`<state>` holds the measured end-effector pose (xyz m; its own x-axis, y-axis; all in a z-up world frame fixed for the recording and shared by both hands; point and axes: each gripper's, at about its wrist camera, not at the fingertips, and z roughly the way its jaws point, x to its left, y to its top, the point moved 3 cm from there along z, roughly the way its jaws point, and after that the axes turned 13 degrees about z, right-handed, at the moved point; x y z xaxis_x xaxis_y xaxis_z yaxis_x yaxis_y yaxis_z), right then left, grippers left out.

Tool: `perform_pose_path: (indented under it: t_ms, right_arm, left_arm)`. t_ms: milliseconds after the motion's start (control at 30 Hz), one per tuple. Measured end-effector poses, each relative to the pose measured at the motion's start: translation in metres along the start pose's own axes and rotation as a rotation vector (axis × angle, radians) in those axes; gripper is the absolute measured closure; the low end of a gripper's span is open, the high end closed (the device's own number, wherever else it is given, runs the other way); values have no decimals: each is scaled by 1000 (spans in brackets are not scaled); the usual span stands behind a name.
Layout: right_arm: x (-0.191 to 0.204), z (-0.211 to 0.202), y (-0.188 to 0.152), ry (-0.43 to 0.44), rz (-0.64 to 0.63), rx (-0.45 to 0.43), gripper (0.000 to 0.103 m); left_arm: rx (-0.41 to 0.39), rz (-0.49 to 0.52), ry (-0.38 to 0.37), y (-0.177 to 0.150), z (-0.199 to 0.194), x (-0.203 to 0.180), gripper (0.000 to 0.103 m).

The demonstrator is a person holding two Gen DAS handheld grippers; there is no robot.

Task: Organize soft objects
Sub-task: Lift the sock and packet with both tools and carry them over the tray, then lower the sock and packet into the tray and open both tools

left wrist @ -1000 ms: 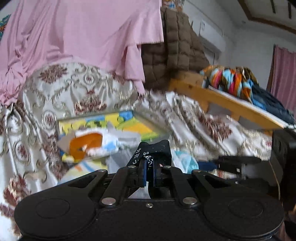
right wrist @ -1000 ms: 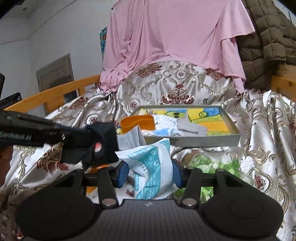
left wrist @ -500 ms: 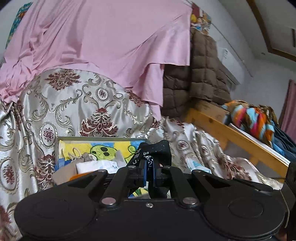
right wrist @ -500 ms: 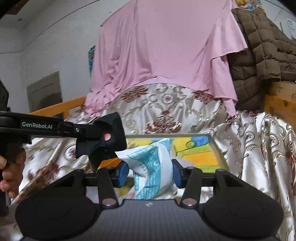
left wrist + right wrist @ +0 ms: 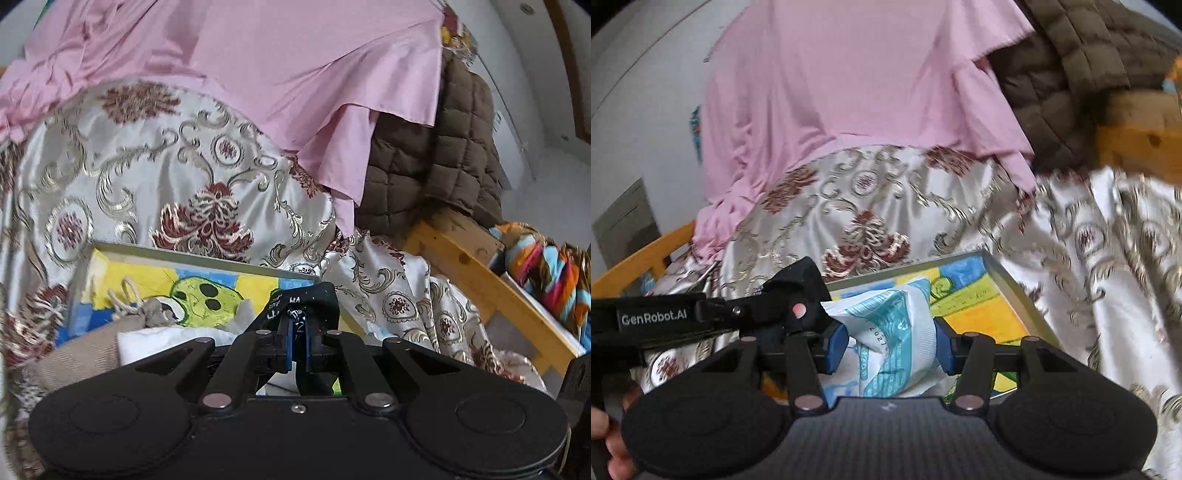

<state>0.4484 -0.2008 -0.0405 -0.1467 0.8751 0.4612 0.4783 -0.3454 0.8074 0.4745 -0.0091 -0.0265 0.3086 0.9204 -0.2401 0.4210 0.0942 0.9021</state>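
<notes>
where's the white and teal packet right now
The white and teal packet is low in the centre of the right wrist view, clamped between the right gripper pads, just above the near end of the colourful tray.

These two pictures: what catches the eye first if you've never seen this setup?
Probably the pink cloth draped high at the back over a shiny patterned bedspread. Next, the right gripper squeezing a white-and-teal packet above a tray with a bright painted bottom. The left gripper is shut on a black strap over the same tray.
</notes>
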Motion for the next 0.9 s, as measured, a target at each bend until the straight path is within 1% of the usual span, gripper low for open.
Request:
perform_pose_path:
  t_ms: [133, 167, 300, 367, 467, 567, 800, 900]
  right_arm:
    - [-20, 18, 2, 15, 124, 19, 50]
    - [-25, 21, 2, 10, 155, 21, 50]
    - [-40, 32, 1, -16, 242, 29, 50]
    - [-44, 32, 4, -23, 262, 11, 49]
    - [-49, 38, 3, -51, 291, 35, 49]
    - [-51, 40, 2, -69, 296, 40, 49]
    - [-49, 45, -3, -92, 289, 80, 45]
    - [-49, 45, -4, -97, 290, 87, 43]
  left_arm:
    - [-1, -43, -33, -4, 19, 3, 97]
    - [7, -50, -43, -7, 23, 3, 97]
    - [64, -72, -42, -18, 37, 4, 97]
    - [91, -79, -38, -24, 40, 5, 97]
    - [139, -61, -22, -33, 46, 6, 96]
    - [174, -54, -15, -41, 48, 7, 96]
    - [208, -6, -4, -48, 47, 4, 95]
    - [213, -10, -2, -47, 47, 4, 93]
